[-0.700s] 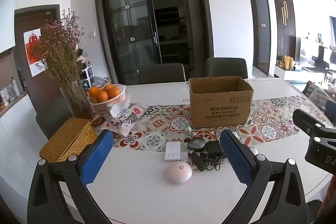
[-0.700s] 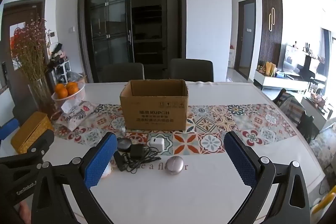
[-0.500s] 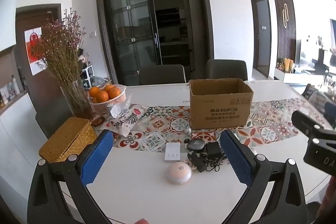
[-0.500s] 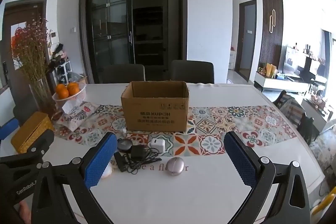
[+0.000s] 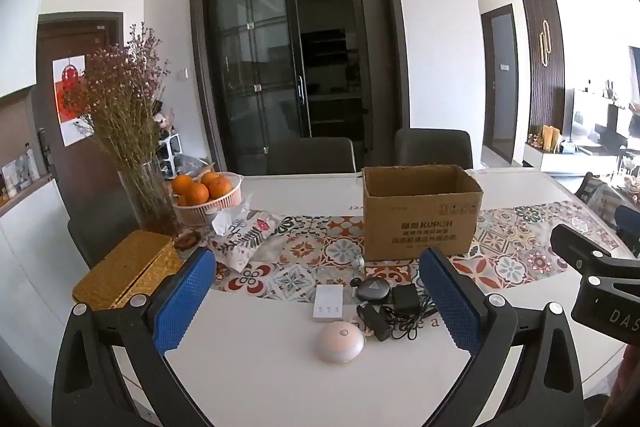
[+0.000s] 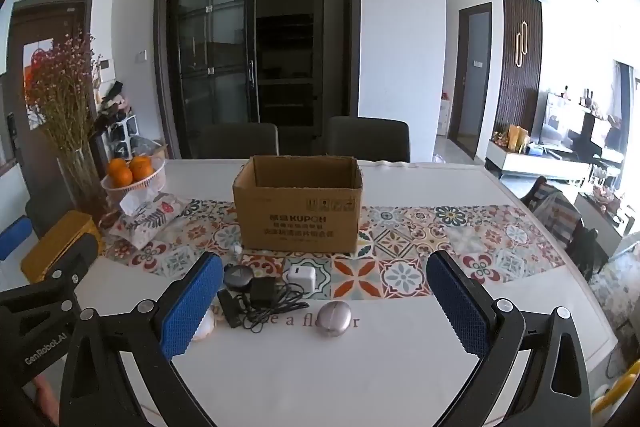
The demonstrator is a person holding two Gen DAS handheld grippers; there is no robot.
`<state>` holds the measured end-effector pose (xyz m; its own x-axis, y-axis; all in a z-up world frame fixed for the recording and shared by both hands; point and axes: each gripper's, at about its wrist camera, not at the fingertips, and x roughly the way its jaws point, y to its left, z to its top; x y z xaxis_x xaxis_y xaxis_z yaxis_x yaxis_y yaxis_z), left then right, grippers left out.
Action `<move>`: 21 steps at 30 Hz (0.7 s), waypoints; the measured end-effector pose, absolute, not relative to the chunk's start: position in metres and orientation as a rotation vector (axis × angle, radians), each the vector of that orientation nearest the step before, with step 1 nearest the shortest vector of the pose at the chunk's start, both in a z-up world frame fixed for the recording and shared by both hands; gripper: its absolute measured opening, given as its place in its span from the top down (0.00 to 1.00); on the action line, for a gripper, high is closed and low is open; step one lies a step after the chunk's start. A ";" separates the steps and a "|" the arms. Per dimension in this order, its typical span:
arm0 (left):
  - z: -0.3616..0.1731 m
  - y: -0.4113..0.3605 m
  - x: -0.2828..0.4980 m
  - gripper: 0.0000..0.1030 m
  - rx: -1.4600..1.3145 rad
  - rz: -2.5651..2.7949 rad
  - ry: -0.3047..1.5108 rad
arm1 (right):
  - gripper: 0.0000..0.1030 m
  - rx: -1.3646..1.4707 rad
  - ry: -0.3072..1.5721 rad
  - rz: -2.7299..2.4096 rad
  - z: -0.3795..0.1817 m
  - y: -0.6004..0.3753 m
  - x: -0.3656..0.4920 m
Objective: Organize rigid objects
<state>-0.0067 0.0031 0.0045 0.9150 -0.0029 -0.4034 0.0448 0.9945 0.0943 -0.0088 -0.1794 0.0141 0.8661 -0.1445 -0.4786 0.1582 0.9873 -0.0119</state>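
An open cardboard box stands on the patterned table runner. In front of it lie small items: a round pinkish-white device, a white flat box, a black round case, a black charger with cable, a white plug cube and a silver oval case. My left gripper is open and empty, held above the near table edge. My right gripper is open and empty, also short of the items.
A vase of dried flowers, a basket of oranges, a tissue pack and a woven yellow box stand at the left. Two dark chairs are behind the table. The right gripper's body shows at the right.
Both grippers have shifted only slightly; the view has risen a little. Nothing on the table has moved.
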 end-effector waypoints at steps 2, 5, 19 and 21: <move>0.003 0.002 -0.005 0.00 0.104 -0.027 0.416 | 0.00 0.028 0.499 -0.160 0.014 -0.179 -0.009; 0.003 0.002 -0.005 0.00 0.105 -0.035 0.413 | 0.00 0.032 0.503 -0.161 0.012 -0.181 -0.008; 0.005 0.000 -0.004 0.00 0.103 -0.049 0.397 | 0.00 0.040 0.505 -0.157 0.010 -0.181 -0.005; 0.006 0.000 -0.003 0.00 0.103 -0.048 0.396 | 0.00 0.040 0.506 -0.157 0.010 -0.181 -0.006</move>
<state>-0.0031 -0.0003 0.0055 0.9214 -0.0267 -0.3876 0.0670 0.9936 0.0909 -0.0056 -0.1812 0.0098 0.8629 -0.1401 -0.4856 0.1599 0.9871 -0.0006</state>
